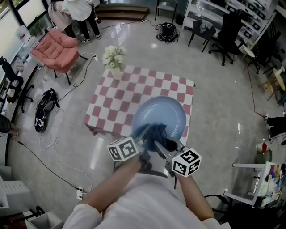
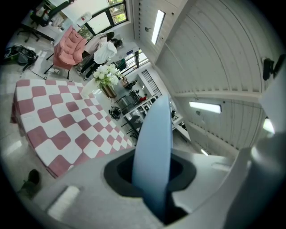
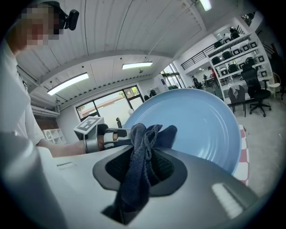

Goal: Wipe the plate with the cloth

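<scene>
A light blue plate [image 1: 161,117] is held up above the checkered table, tilted toward me. My left gripper [image 1: 139,143] is shut on its near rim; in the left gripper view the plate [image 2: 154,152] shows edge-on between the jaws. My right gripper [image 1: 161,144] is shut on a dark blue cloth [image 1: 154,133], which lies against the plate's lower face. The cloth [image 3: 140,163] hangs bunched from the jaws in the right gripper view, with the plate [image 3: 201,127] just behind it and the left gripper [image 3: 120,134] at the plate's left rim.
A red-and-white checkered table [image 1: 123,96] stands below the plate, with a vase of white flowers [image 1: 113,56] at its far left corner. A pink chair [image 1: 56,48] and a person [image 1: 82,13] are at the far left; office chairs [image 1: 219,31] are at the far right.
</scene>
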Action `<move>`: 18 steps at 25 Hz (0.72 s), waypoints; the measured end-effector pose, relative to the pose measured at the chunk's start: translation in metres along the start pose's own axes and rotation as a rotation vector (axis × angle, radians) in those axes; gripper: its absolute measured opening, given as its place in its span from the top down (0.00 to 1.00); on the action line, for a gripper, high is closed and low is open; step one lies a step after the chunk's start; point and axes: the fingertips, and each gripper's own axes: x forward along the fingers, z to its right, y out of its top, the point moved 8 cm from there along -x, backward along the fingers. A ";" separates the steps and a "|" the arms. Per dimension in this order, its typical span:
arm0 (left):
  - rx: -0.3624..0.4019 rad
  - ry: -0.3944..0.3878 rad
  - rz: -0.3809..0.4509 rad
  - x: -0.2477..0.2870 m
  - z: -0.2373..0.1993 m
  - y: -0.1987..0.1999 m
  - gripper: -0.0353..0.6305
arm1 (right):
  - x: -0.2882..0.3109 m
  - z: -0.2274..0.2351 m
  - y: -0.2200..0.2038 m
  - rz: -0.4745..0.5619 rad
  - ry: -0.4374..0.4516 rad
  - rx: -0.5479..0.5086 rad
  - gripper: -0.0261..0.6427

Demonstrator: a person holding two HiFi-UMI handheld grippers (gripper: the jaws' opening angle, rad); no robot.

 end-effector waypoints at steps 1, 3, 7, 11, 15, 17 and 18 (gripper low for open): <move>0.002 -0.004 0.001 0.002 -0.001 0.002 0.84 | 0.004 0.000 0.001 -0.008 0.009 -0.004 0.81; 0.006 -0.014 0.000 0.006 -0.001 0.008 0.84 | 0.014 -0.001 0.006 -0.027 0.031 -0.011 0.81; 0.024 -0.052 -0.011 0.012 0.000 0.023 0.83 | 0.035 -0.006 0.018 -0.050 0.097 0.017 0.81; 0.037 -0.075 0.003 0.016 -0.006 0.043 0.83 | 0.055 -0.006 0.031 -0.052 0.129 0.047 0.81; 0.062 -0.083 0.004 0.016 -0.012 0.062 0.83 | 0.075 -0.009 0.039 -0.062 0.125 0.030 0.81; 0.068 -0.086 0.002 0.016 -0.015 0.070 0.84 | 0.082 -0.010 0.041 -0.071 0.114 0.006 0.81; 0.072 -0.090 -0.001 0.016 -0.017 0.073 0.84 | 0.085 -0.011 0.042 -0.078 0.106 -0.010 0.81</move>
